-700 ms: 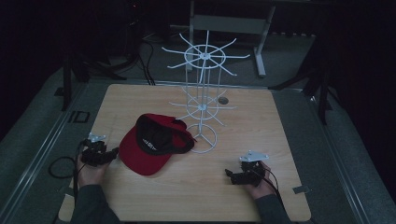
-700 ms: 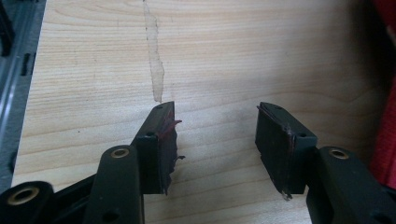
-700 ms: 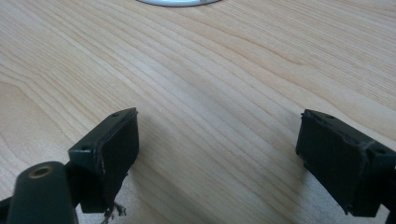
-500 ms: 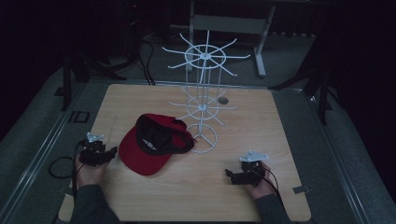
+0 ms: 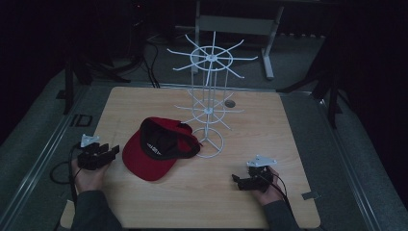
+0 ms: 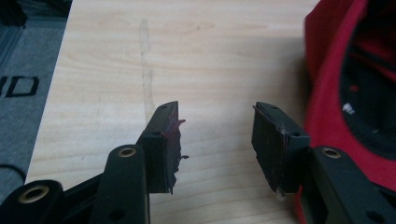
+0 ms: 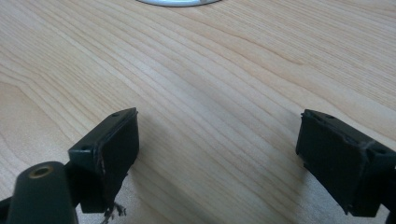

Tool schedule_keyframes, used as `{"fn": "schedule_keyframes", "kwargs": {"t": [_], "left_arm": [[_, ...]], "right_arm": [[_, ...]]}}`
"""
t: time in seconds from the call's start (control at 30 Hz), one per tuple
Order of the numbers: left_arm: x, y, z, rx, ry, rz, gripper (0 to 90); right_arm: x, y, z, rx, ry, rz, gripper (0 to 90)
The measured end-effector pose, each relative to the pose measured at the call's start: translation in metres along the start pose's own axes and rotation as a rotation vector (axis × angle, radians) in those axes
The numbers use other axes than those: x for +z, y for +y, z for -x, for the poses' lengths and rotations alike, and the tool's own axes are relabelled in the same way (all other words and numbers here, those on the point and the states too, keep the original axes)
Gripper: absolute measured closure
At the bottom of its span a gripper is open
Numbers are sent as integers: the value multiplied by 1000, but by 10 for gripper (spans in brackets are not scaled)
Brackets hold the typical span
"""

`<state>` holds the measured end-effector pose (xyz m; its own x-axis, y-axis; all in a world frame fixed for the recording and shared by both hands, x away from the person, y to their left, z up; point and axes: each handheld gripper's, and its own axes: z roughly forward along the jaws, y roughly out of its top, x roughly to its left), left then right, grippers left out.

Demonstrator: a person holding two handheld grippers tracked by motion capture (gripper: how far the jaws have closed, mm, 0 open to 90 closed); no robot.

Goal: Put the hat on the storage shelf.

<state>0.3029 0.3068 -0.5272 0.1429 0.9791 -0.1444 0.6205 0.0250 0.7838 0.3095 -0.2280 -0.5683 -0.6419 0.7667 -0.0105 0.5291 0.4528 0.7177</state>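
A red cap (image 5: 156,154) with a black lining lies upside down on the wooden table (image 5: 279,130), left of centre. My left gripper (image 5: 113,151) rests at the table's left edge, pointing at the cap's rim from a short way off. In the left gripper view it (image 6: 215,109) stands open over bare wood, with the cap (image 6: 327,93) just beyond its right jaw. My right gripper (image 5: 236,179) lies near the front right, pointing left. In the right gripper view it (image 7: 219,116) is wide open and holds nothing.
A white wire display rack (image 5: 208,110) with radiating hooks stands behind the cap; its round base (image 5: 210,144) nearly touches the cap, and the base's edge (image 7: 177,2) shows ahead of my right gripper. A small dark round spot (image 5: 230,103) marks the table behind the rack.
My left gripper has drawn back slightly to the left, off the cap's edge. The right gripper and the cap have stayed put.
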Motion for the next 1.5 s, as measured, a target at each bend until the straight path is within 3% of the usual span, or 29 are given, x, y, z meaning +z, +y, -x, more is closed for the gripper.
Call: {"fn": "schedule_keyframes", "kwargs": {"t": [0.17,0.27,0.33,0.5,0.73,1.1,1.23,1.33,1.47,1.5], "left_arm": [[-5,5,7,20,-16,35,515],[-6,7,12,29,-51,51,507],[-5,8,15,42,-87,54,506],[-1,10,23,75,-127,34,517],[6,9,26,87,-208,-21,536],[8,8,33,141,-239,-109,602],[6,7,35,150,-277,-137,604],[9,5,40,169,-339,-184,604],[14,5,47,188,-369,-221,593],[18,3,52,208,-384,-248,593]], "right_arm": [[0,0,0,0,0,0,131],[0,0,0,-1,0,1,131],[0,0,0,0,0,0,131],[0,0,0,0,0,0,131],[0,0,0,-1,0,0,131],[0,0,0,0,0,0,131],[0,0,0,0,0,0,131],[0,0,0,0,0,0,131],[0,0,0,0,0,0,131],[0,0,0,0,0,0,131]]}}
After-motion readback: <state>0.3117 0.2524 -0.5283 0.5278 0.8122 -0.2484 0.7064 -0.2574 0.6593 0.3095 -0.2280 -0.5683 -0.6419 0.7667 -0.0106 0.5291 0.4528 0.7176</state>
